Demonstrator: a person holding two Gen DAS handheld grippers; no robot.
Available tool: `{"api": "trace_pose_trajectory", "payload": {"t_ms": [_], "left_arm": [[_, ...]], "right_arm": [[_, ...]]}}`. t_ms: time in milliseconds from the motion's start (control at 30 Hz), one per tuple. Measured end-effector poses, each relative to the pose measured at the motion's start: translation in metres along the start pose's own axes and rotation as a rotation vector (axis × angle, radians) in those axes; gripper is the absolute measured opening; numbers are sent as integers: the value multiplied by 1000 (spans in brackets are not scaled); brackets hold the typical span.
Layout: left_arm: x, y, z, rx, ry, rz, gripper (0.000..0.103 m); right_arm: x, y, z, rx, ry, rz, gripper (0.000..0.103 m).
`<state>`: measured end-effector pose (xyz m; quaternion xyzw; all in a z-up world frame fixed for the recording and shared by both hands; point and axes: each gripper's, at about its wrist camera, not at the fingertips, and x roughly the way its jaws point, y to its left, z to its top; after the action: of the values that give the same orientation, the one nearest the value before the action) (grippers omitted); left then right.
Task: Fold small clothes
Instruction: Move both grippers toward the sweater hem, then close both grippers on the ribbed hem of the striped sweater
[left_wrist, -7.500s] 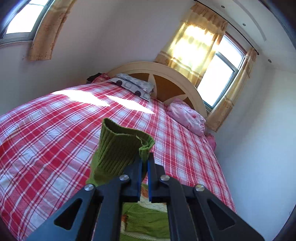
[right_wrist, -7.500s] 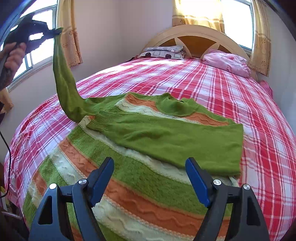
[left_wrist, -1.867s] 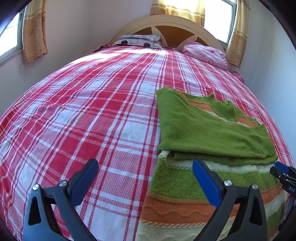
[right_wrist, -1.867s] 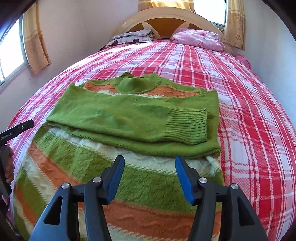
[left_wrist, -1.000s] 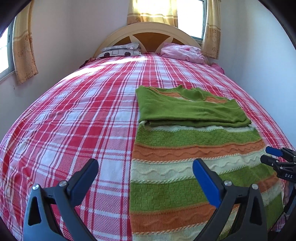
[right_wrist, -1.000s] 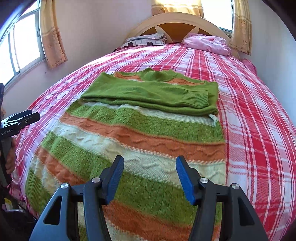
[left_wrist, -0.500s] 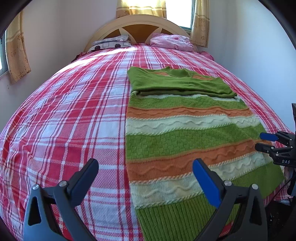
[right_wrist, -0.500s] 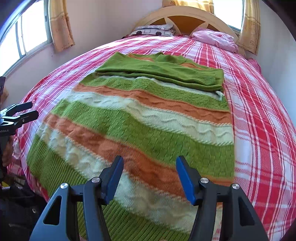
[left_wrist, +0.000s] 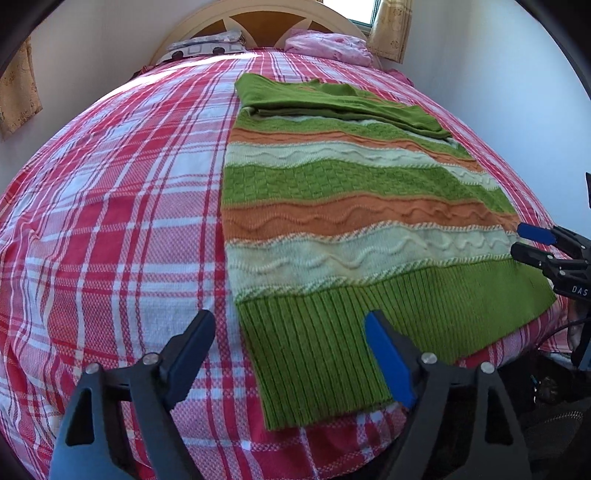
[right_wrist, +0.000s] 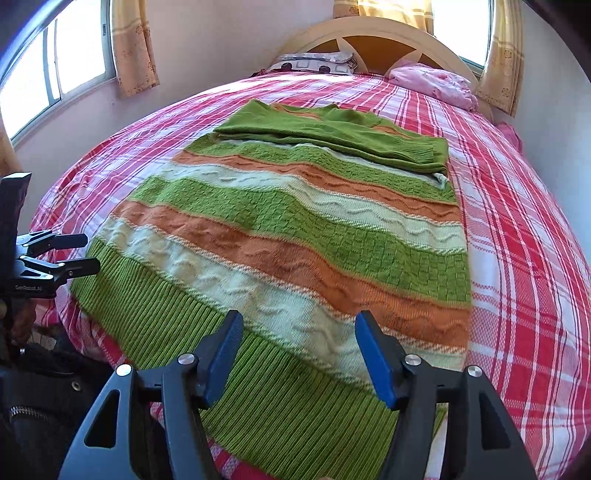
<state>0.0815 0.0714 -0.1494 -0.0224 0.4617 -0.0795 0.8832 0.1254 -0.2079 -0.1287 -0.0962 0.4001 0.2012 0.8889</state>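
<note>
Both grippers now at hem, sweater (left_wrist: 332, 192) lengthwise, collar toward headboard (left_wrist: 258, 14)

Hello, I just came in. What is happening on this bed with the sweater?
A person is folding a striped knit sweater on a bed with a red plaid sheet, holding a gripping tool in each hand. Both green sleeves are already folded across the chest. The left tool and the right tool are both open and empty above the ribbed green hem; the left one's jaws have just been closing a little. The hem is not yet gripped.
</note>
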Motion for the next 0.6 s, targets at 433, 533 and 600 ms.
{"api": "trace_pose_trajectory", "payload": {"t_ms": [433,533,600], "left_arm": [[3,-11,-16,22,43,6,68],[4,-9,-16,14,48,0,63],[3,-11,-17,23,44,8,63]], "right_arm": [[-22,-17,-21,63,-13,-50,65],[-25,-23,-29,83,-4,-68,65],[-27,-28,-34,96,4,-76,65]]}}
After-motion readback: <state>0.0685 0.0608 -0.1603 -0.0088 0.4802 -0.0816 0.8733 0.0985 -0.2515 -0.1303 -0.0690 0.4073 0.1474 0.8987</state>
